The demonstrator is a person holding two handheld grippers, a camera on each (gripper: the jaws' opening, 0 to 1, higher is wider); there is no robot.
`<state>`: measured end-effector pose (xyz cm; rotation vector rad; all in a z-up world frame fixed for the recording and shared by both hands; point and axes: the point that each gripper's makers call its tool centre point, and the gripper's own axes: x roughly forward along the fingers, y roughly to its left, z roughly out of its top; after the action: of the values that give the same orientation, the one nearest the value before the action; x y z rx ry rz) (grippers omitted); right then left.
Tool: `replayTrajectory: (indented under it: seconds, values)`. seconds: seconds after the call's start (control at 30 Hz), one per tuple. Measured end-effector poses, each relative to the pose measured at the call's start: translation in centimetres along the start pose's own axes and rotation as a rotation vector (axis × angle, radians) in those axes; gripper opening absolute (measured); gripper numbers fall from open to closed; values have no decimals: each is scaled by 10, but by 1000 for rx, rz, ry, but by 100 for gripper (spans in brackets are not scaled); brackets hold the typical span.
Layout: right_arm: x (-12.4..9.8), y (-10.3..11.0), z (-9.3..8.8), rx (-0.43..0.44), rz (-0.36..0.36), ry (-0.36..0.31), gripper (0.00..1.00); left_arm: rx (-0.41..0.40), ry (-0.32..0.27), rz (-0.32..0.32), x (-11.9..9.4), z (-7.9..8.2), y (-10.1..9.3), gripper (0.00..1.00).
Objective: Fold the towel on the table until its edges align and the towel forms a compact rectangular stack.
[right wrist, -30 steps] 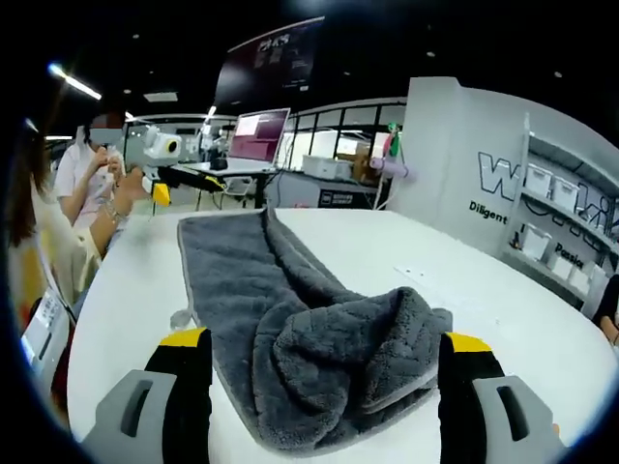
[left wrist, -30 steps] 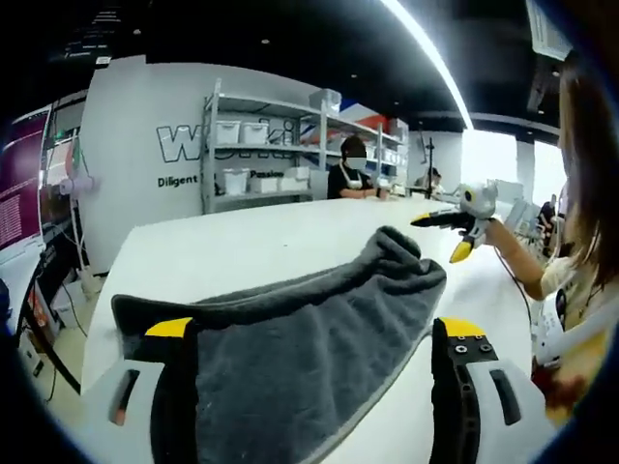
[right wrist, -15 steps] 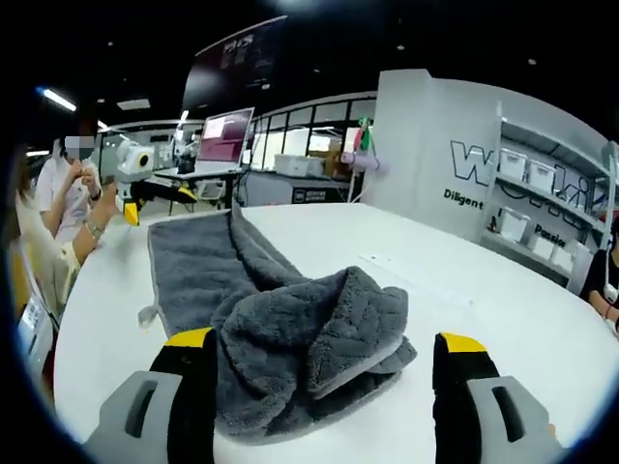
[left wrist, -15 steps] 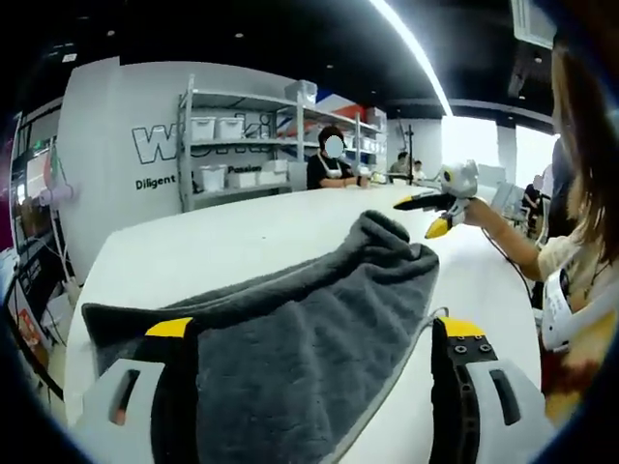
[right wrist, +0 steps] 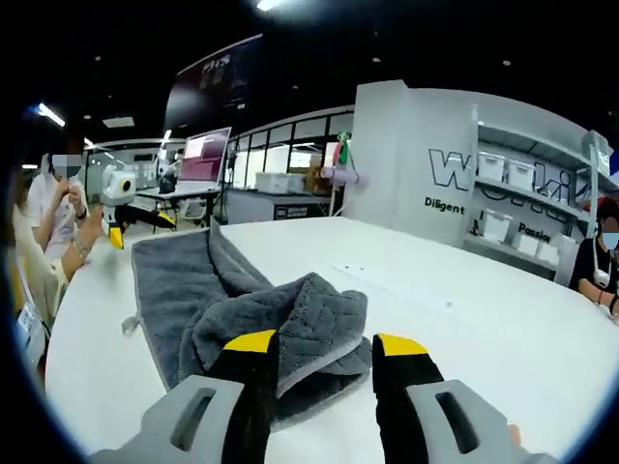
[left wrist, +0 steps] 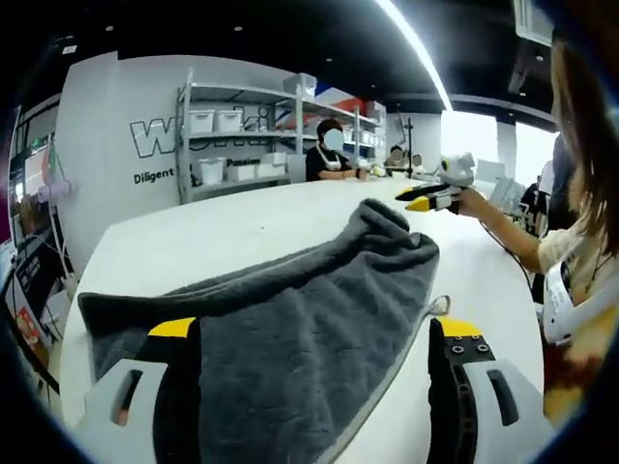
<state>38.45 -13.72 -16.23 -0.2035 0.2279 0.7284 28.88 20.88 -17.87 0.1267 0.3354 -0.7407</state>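
A thick dark grey towel point(left wrist: 309, 309) lies lengthwise on the white table point(left wrist: 242, 227). Its near end sits flat between the wide-apart jaws of my left gripper point(left wrist: 317, 329), which is open and holds nothing. The far end is bunched into a soft heap point(right wrist: 300, 314). My right gripper point(right wrist: 326, 340) has its yellow-tipped jaws drawn in around that heap's edge, and towel fills the gap between them. In the left gripper view the right gripper point(left wrist: 416, 198) shows at the towel's far end. The left gripper point(right wrist: 131, 227) appears at the left of the right gripper view.
The person's arm point(left wrist: 503, 227) and body stand along the table's side. Bare white tabletop point(right wrist: 435, 290) stretches beside the towel. Behind it are metal shelves with bins point(left wrist: 242, 145), a seated person point(left wrist: 334, 155) and a monitor point(right wrist: 201, 159).
The right gripper's jaws have gone from wide apart to narrow around the towel's bunched end. The left gripper stays open over the near end; both views shifted slightly.
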Motion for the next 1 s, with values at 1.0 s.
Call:
replayTrajectory:
  seconds: [1.0]
  values:
    - [10, -15, -17, 81, -25, 19, 19, 4, 31, -20, 2, -12, -2, 94]
